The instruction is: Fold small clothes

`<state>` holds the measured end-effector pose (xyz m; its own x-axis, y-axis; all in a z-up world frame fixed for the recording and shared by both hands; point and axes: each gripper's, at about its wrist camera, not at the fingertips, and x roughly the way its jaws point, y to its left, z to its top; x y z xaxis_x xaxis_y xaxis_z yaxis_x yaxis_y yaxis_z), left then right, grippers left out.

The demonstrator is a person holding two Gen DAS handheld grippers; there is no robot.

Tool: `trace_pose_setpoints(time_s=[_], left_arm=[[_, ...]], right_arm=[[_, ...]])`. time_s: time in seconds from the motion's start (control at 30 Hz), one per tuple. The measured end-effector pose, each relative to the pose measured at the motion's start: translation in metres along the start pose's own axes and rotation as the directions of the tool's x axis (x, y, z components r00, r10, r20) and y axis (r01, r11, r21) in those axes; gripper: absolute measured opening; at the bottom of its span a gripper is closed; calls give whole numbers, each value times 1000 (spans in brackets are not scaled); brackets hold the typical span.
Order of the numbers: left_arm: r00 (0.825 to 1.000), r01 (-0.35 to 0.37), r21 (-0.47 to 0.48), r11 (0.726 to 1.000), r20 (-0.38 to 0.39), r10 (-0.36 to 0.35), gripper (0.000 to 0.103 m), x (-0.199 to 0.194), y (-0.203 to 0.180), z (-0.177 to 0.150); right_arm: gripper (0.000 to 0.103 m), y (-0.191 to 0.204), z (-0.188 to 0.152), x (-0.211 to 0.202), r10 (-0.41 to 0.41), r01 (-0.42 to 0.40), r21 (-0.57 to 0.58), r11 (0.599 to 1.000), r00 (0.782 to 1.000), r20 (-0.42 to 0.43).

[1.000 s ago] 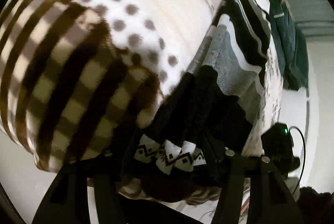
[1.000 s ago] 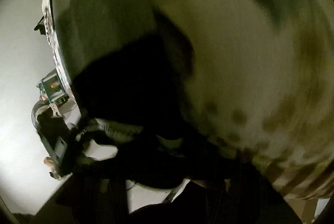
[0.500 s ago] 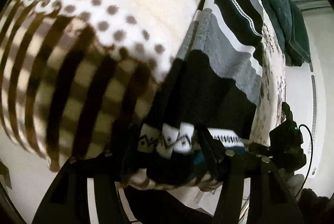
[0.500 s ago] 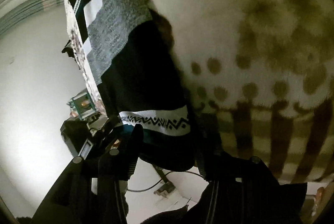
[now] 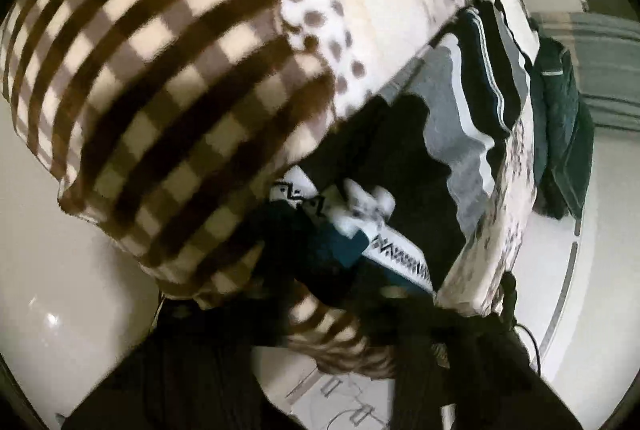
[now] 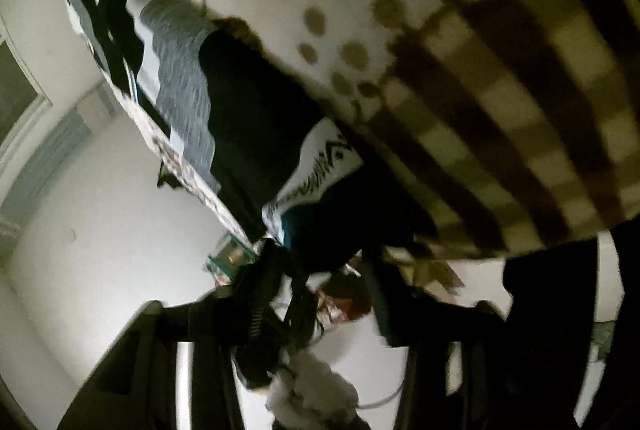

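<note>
In the left wrist view, a cream blanket (image 5: 168, 77) with brown checks and brown dots fills the left and upper part of the frame, draped over a bed's edge. Just right of it lies a striped sweater (image 5: 452, 133), banded in black, grey, white and teal, with a white zigzag-patterned hem (image 5: 400, 254) bunched and lifted close to the camera. The left gripper (image 5: 332, 310) sits dark at the bottom of the frame; its fingers are closed together on the hem fabric. Further right, past the bed's patterned edge, a dark green garment (image 5: 560, 133) lies in a heap. Only this view shows it.

In the right wrist view, the sweater (image 6: 188, 69) runs from upper left toward the centre, its patterned hem (image 6: 316, 165) hanging nearest the camera. The same blanket (image 6: 500, 89) covers the right side. The right gripper (image 6: 320, 294) is in shadow at the bottom; its fingers are drawn in on the dark lower edge of the sweater. Only this view shows a small green-framed object (image 6: 232, 258) on the pale floor (image 6: 100, 222) at left, too blurred to identify.
</note>
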<state>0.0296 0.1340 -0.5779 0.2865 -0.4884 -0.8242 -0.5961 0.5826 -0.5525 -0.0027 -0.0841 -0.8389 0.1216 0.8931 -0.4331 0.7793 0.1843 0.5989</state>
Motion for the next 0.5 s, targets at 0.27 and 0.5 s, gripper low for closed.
trace_pose_setpoints(time_s=[0.27, 0.5], left_arm=[[999, -27, 87, 996, 46, 23, 12, -19, 1, -7], [998, 47, 79, 996, -43, -44, 25, -15, 9, 3]], right_arm=[[8, 16, -32, 11, -235, 247, -153, 957, 968, 91], [33, 72, -44, 73, -454, 439, -360, 823, 890, 44]])
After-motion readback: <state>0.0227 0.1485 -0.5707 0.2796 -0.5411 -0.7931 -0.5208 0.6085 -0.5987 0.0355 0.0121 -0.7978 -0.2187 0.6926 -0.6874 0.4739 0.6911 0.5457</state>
